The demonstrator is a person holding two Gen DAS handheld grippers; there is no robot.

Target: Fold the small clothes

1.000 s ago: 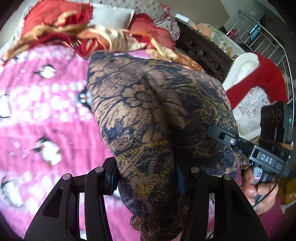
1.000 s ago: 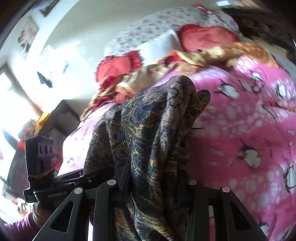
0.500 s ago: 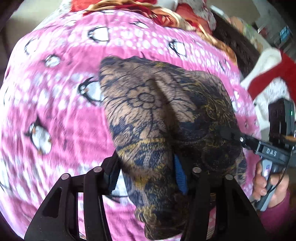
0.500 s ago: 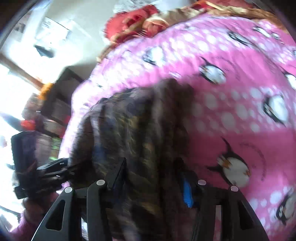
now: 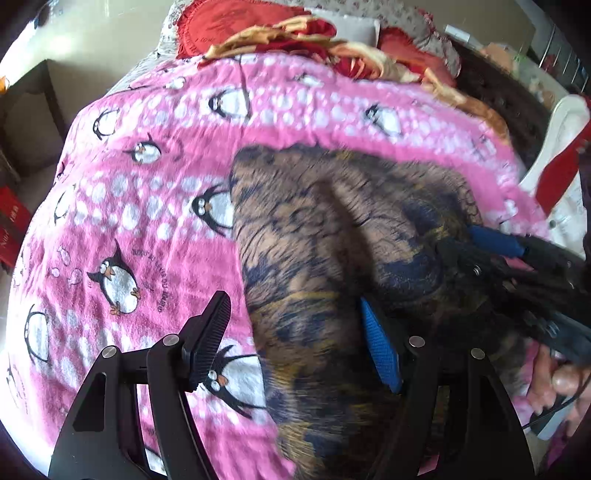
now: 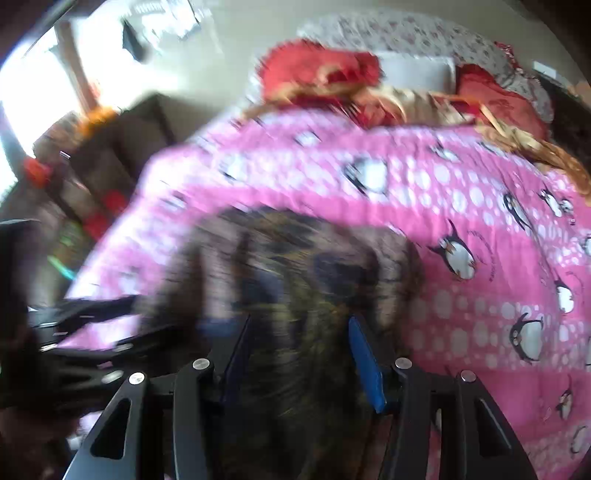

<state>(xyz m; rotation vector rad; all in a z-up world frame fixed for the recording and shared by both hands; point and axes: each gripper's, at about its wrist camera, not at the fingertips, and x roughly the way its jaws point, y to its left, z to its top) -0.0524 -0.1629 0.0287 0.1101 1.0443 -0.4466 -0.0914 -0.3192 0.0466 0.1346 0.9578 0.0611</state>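
A dark blue and tan patterned garment [image 5: 332, 251] lies on the pink penguin blanket [image 5: 147, 206]. My left gripper [image 5: 295, 336] is open; its jaws stand wide apart over the garment's near left edge. My right gripper [image 6: 295, 343] is open with the blurred garment [image 6: 306, 273] between its jaws; it also shows at the right of the left wrist view [image 5: 517, 266], on the garment's right edge.
Red and gold cushions and cloth [image 5: 295, 33] are piled at the bed's far end. A dark carved headboard [image 5: 491, 85] and white and red items [image 5: 565, 147] stand to the right. Dark furniture [image 6: 103, 147] stands left of the bed.
Both grippers lowered the garment onto the blanket and opened, letting go of it. The garment now lies spread rather than hanging.
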